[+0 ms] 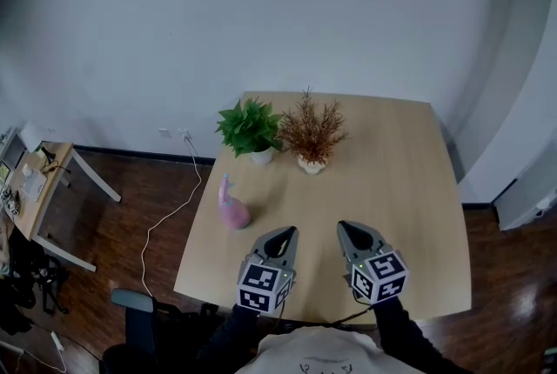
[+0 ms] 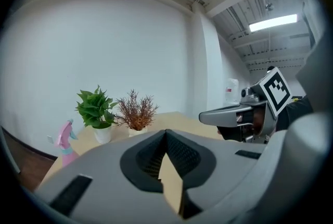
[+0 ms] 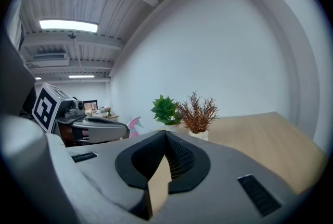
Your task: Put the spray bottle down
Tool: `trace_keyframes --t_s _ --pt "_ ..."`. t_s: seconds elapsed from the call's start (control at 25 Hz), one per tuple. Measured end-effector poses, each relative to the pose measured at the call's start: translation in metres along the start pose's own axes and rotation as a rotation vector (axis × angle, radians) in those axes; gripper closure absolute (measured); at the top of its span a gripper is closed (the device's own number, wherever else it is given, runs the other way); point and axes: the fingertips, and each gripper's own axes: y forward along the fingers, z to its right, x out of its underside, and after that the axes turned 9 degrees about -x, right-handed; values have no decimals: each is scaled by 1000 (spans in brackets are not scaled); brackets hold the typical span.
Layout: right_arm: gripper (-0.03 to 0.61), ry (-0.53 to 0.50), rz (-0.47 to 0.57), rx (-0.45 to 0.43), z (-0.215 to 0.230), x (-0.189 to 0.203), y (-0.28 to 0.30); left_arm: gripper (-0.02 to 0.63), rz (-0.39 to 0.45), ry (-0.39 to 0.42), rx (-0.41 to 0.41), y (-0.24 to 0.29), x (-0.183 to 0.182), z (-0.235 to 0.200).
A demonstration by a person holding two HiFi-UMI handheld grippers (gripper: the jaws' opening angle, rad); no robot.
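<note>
Left gripper (image 1: 281, 237) and right gripper (image 1: 354, 234), both closed and empty, over wooden table (image 1: 396, 163); pink spray bottle (image 1: 231, 209) stands near its left edge, probably light, slick plastic, best taken at the neck.

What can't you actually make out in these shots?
Spray bottle base: left gripper view, hidden behind the left claw.
Table near edge, middle part: head view, covered by the right claw, left claw and sleeves.
Side desk clutter: head view, too small, cut by the left edge.
</note>
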Motion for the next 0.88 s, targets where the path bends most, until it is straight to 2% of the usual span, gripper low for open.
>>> trace_keyframes --t_s 0.44,0.88 --pt "598 -16 -5 -45 -8 -3 2 624 -4 -36 25 3 -2 7" --pt "598 -15 -6 -42 -9 -3 0 624 -35 -47 31 1 6 10"
